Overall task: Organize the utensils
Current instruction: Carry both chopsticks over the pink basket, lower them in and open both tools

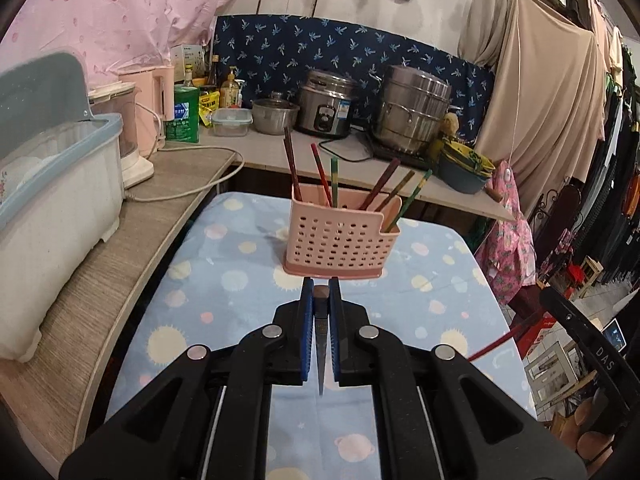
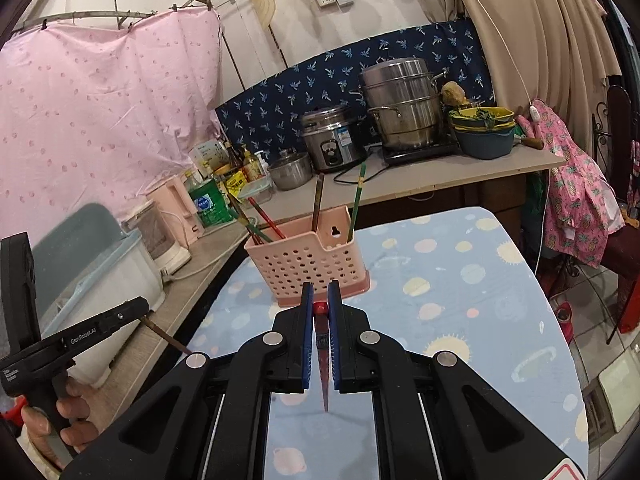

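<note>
A pink perforated utensil holder (image 1: 340, 236) (image 2: 308, 260) stands upright on the blue patterned tablecloth (image 1: 224, 280), just beyond both grippers. Several chopsticks (image 1: 328, 178), brown, red and green, lean out of it. My left gripper (image 1: 321, 286) is shut on a dark brown chopstick (image 1: 321, 320), seen end-on between the blue pads. My right gripper (image 2: 321, 292) is shut on a red chopstick (image 2: 322, 344). In the right wrist view the left gripper (image 2: 138, 310) shows at the left, held by a hand (image 2: 60, 420). In the left wrist view the right gripper (image 1: 550, 310) shows at the right with its red chopstick (image 1: 502, 339).
An L-shaped counter (image 1: 120, 256) wraps the table's left and far sides. On it stand a lidded dish box (image 1: 52, 200), a pink kettle (image 1: 154, 100), bottles, a rice cooker (image 1: 326, 106), a steel steamer (image 1: 412, 108) and stacked bowls (image 1: 466, 168). Clothes hang at the right.
</note>
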`<state>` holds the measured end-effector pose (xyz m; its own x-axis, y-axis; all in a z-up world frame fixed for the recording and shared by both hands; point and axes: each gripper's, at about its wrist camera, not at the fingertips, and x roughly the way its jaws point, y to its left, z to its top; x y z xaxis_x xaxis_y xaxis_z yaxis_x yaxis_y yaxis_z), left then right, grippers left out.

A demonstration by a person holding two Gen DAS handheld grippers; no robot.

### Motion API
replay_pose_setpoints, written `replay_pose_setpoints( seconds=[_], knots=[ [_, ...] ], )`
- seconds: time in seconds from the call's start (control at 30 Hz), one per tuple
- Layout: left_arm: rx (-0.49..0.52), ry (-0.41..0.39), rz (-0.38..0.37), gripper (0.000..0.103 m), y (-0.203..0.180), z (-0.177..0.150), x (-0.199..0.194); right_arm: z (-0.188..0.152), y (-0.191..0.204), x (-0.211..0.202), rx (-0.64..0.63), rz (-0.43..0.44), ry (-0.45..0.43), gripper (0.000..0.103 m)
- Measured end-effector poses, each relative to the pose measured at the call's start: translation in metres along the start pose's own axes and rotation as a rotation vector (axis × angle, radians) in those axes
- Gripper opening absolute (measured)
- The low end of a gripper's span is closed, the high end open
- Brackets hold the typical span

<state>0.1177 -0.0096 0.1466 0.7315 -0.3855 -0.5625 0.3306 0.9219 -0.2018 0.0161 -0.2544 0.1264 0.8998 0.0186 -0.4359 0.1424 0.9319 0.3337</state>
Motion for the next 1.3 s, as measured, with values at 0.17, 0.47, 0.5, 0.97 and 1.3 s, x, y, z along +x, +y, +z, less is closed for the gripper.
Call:
replay_pose_setpoints(
  seconds=[0.17, 0.47, 0.5, 0.97, 1.3],
  knots=[
    [-0.023, -0.056, -0.007, 0.007, 0.008, 0.039, 0.001, 0.032, 0.007, 0.004, -0.011, 0.011, -0.057, 0.007],
    [-0.043, -0.203, 0.029, 0.007, 0.014, 0.121, 0.005, 0.104, 0.019, 0.028, -0.044, -0.003, -0.178, 0.007],
    [-0.042, -0.218, 0.036, 0.007, 0.014, 0.129, 0.007, 0.114, 0.02, 0.034, -0.045, -0.007, -0.19, 0.007],
    [-0.018, -0.276, 0.086, 0.007, 0.009, 0.196, 0.074, 0.195, 0.017, 0.124, -0.045, -0.054, -0.25, 0.007],
    [-0.031, -0.186, 0.057, 0.007, 0.012, 0.175, 0.129, 0.169, 0.01, 0.188, -0.037, -0.057, -0.144, 0.007]
  ],
)
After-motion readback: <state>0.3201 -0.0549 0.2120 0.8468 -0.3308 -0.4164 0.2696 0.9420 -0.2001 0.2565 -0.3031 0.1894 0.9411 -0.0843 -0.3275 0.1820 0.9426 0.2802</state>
